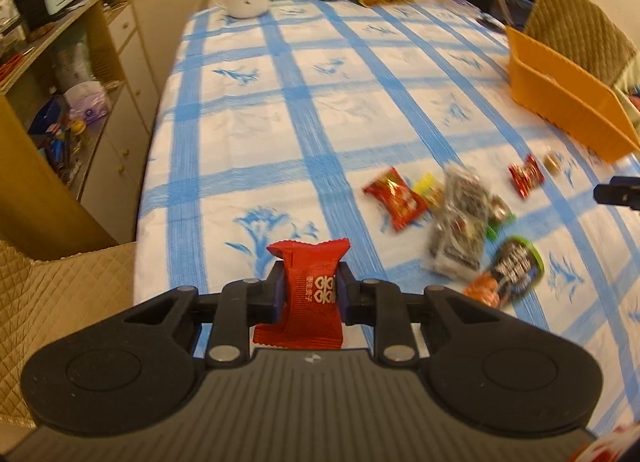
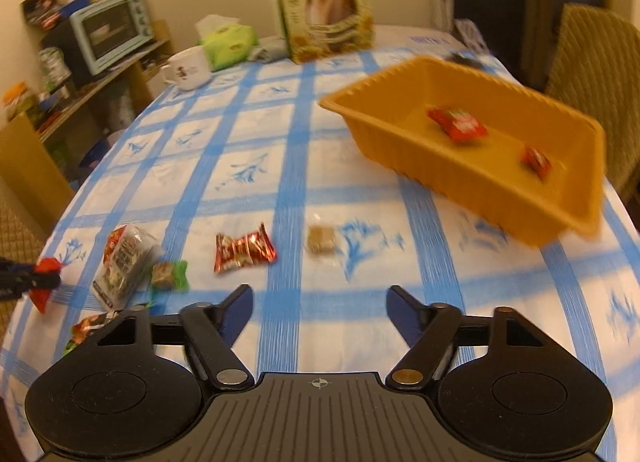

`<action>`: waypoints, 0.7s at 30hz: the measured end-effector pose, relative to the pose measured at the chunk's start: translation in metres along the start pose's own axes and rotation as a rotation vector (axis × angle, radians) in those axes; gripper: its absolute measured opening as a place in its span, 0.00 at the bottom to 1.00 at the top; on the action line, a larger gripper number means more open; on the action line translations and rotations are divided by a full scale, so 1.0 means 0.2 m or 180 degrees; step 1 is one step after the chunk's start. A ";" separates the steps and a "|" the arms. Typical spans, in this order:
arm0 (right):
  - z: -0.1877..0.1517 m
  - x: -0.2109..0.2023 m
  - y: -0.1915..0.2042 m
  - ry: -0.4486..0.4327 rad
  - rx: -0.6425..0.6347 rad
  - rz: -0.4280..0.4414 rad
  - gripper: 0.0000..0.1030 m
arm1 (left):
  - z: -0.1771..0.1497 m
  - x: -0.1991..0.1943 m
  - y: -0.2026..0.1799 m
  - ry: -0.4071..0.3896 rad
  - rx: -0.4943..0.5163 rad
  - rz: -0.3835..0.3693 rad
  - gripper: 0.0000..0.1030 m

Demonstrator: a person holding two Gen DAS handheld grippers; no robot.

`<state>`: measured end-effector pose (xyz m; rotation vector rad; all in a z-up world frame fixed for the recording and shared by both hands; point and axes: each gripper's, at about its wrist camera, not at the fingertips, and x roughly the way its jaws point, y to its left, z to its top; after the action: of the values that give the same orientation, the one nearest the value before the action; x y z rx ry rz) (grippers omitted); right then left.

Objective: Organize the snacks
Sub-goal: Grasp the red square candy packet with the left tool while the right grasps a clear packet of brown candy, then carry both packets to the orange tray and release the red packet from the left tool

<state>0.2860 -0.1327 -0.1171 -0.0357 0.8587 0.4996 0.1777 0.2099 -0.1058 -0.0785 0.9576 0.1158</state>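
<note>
My left gripper (image 1: pixel 310 290) is shut on a red candy packet (image 1: pixel 310 294) and holds it above the near left part of the table; it also shows at the left edge of the right wrist view (image 2: pixel 40 280). My right gripper (image 2: pixel 320 308) is open and empty above the tablecloth. An orange tray (image 2: pixel 492 182) at the right holds two red snacks (image 2: pixel 458 124) (image 2: pixel 536 160); it also shows in the left wrist view (image 1: pixel 560 102). Loose snacks lie on the cloth: a red wrapper (image 2: pixel 244 252), a tan cube (image 2: pixel 320 240), a silver pack (image 2: pixel 124 266), a green one (image 2: pixel 170 274).
A white mug (image 2: pixel 188 70), a green tissue pack (image 2: pixel 228 42) and a tall snack box (image 2: pixel 326 2) stand at the far end of the table. A shelf with a toaster oven (image 2: pixel 108 30) is on the left. Chairs (image 2: pixel 596 74) stand at the right.
</note>
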 end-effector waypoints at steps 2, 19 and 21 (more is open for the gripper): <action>0.03 0.06 -0.01 0.0011 -0.0017 -0.0010 0.56 | 0.02 -0.01 0.02 -0.0022 -0.0055 0.0040 0.22; 0.16 0.35 -0.02 0.0160 -0.0096 -0.0088 0.30 | 0.12 0.00 0.06 -0.0076 -0.0193 0.0244 0.22; 0.16 0.36 -0.02 0.0157 -0.0115 -0.0122 0.29 | 0.12 0.00 0.05 -0.0069 -0.0193 0.0247 0.22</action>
<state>0.3490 -0.0993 -0.1490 -0.0975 0.8956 0.4799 0.1965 0.2236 -0.0921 -0.0956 0.9358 0.2170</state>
